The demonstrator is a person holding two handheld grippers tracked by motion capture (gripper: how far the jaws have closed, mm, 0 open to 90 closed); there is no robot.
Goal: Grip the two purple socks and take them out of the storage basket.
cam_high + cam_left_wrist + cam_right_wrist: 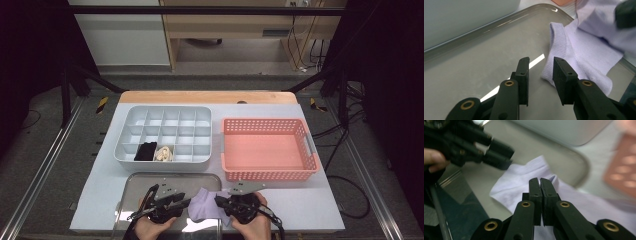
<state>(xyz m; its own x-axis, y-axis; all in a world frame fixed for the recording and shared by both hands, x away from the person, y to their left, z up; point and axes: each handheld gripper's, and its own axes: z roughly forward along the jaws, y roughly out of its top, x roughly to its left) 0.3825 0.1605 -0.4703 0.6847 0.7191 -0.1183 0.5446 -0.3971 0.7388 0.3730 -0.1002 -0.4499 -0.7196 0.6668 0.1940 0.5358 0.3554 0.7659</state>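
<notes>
Nearest the desk's front edge: two hands, each with a gripper, over a shallow grey metal tray (131,186). Left gripper (186,203) with jaws parted, empty, poised just beside the ribbed cuff of a lilac sock (204,206). Right gripper (218,201) with jaws pressed together on the sock's fabric (the pinch itself half hidden behind the black pads in the right gripper view). Sock lying on the tray's right half, one end draped over the tray's right rim towards the desk. Behind the tray, towards the far left of the desk, a grey divided organiser (165,112); in its front row, a black rolled sock (145,151) in one cell and a cream rolled sock (163,153) in the cell just right of it. Beside the organiser, a salmon-pink perforated basket (270,125), nothing inside. No readable labels or writing anywhere.
</notes>
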